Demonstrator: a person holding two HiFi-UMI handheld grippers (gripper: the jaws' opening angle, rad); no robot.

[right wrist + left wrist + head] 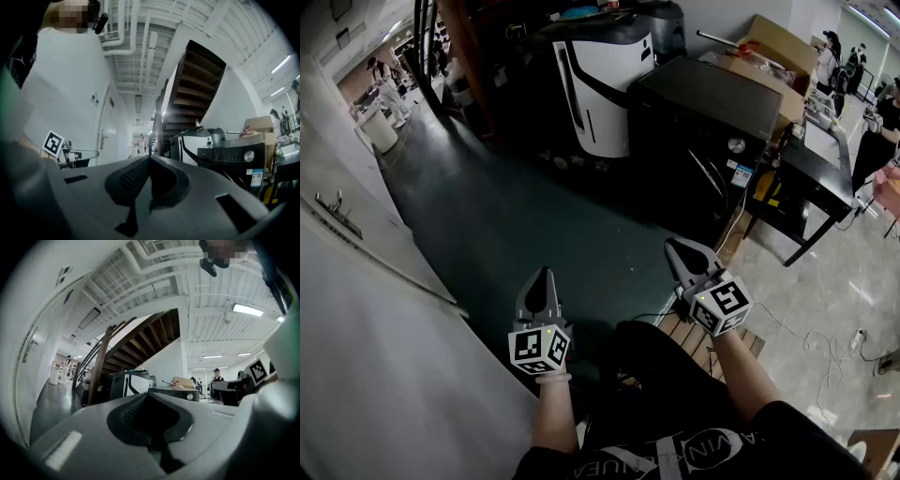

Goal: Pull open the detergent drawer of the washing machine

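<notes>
The black washing machine [703,131] stands ahead at the right, with a silver knob [736,145] on its front panel; I cannot make out its detergent drawer from here. Both grippers are held level and well short of it, over the dark floor. My left gripper [542,274] is shut, its jaws meeting with nothing between them. My right gripper [673,246] is also shut and empty, and it is the one nearer the machine. The right gripper view shows the washing machine [234,161] at the right, beyond my right gripper [150,157]. In the left gripper view the washing machine [176,392] is small and far beyond my left gripper [150,394].
A white-and-black appliance [600,84] stands left of the washer, with cardboard boxes [773,47] behind. A black table [811,178] is at the right. A white wall with a door [347,234] runs along the left. A wooden pallet [694,337] lies below my right gripper. People stand far back.
</notes>
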